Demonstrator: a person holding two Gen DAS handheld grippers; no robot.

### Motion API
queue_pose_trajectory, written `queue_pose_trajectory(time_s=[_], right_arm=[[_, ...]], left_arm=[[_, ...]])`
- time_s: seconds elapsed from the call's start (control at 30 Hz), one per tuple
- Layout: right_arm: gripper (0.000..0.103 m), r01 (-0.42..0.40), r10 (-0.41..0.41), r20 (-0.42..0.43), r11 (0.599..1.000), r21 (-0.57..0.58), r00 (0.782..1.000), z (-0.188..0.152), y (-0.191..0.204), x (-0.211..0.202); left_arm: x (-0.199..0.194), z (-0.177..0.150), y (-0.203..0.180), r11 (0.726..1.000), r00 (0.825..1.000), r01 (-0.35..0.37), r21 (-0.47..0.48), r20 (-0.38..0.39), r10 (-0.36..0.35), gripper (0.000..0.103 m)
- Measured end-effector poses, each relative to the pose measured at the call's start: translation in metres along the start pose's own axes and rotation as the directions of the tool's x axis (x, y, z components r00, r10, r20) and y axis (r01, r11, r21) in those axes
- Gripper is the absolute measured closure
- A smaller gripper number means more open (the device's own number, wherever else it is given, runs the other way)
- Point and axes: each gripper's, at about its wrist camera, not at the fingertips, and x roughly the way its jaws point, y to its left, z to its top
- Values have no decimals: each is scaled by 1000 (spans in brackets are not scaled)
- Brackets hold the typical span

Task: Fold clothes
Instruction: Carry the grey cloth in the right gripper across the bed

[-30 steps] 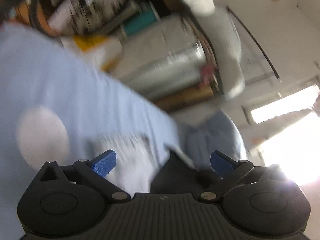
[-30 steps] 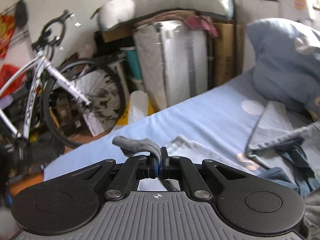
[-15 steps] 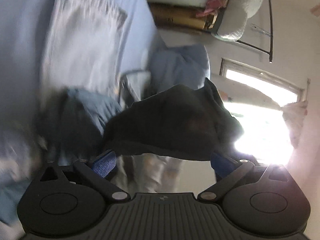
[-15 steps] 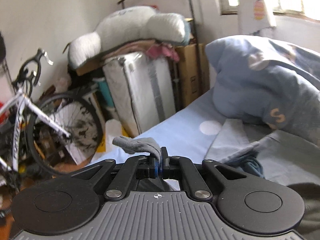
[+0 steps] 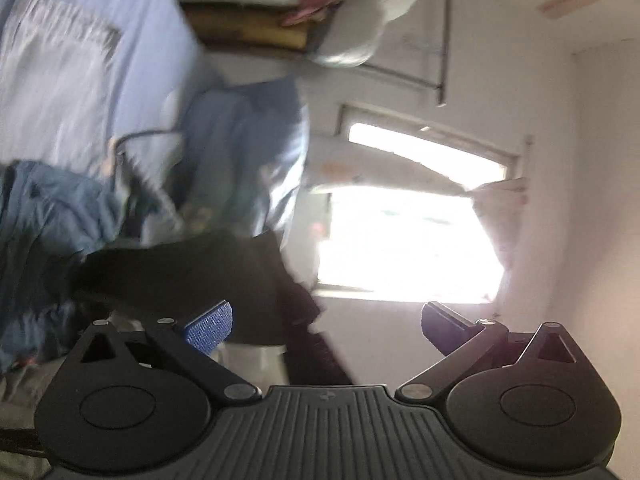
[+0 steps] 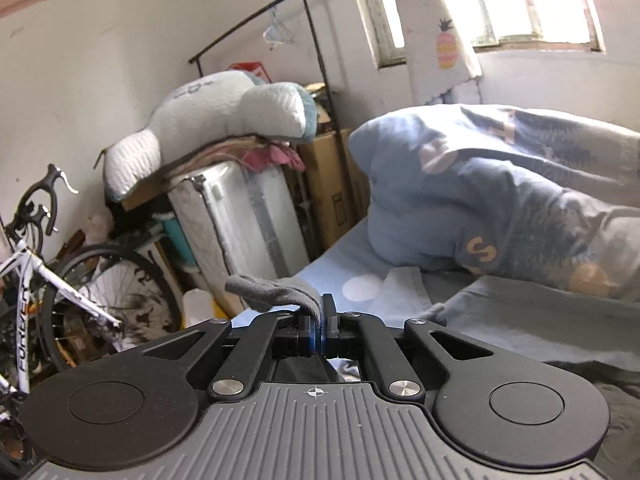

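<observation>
The right gripper [image 6: 316, 322] was pinched tight on a grey garment [image 6: 276, 290], a limp fold flopping over its fingers, above the blue bed [image 6: 362, 258]. The left gripper [image 5: 326, 320] stood spread wide, holding nothing, beside that dark cloth [image 5: 188, 276]. It looked soft and light; a hem corner seemed the best hold.

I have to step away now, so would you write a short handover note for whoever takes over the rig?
Right gripper: shut on a fold of grey cloth, lifted above the blue bed sheet.
Left gripper: open, holding nothing; a dark garment hangs just ahead of it.
More clothes lie in an unfolded pile on the bed.
Done: one garment picked up.
Left: take a second hold, spread it, fold it, then the pile.
</observation>
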Motion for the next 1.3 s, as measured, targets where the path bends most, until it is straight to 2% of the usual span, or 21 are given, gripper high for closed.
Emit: queue_pose_trajectory(time_s=[0.23,0.5,0.6,0.7,0.77,0.87,0.93,1.2,1.3], right_arm=[[100,-14,14,-34,1000,-2,999,15,10,-1],[100,59,-60,21,998,2,998,35,-5,-18],[100,91,-92,47,996,19,995,40,-15,-26],[100,144,-152,102,986,80,983,43,-38,-43],[100,199,-224,159,968,155,962,41,-62,-63],[100,281,-346,221,918,280,912,32,-103,-96],[100,321,-414,226,878,355,882,20,-130,-114],[99,480,-625,108,687,545,773,-50,-224,-154],[99,499,-660,65,625,600,749,-82,-245,-160]], left_arm=[[40,-22,49,981,995,-53,-188,-93,36,0],[83,-60,110,946,967,-171,-275,-230,107,0],[88,-70,119,936,960,-211,-283,-242,143,0],[90,-74,118,940,961,-217,-262,-228,158,0],[90,-72,115,945,965,-215,-249,-206,165,0],[89,-68,117,942,967,-223,-250,-178,181,0],[89,-67,119,941,967,-229,-250,-165,192,0],[95,-74,118,944,959,-252,-214,-186,213,0],[96,-76,120,942,953,-268,-201,-202,227,0]])
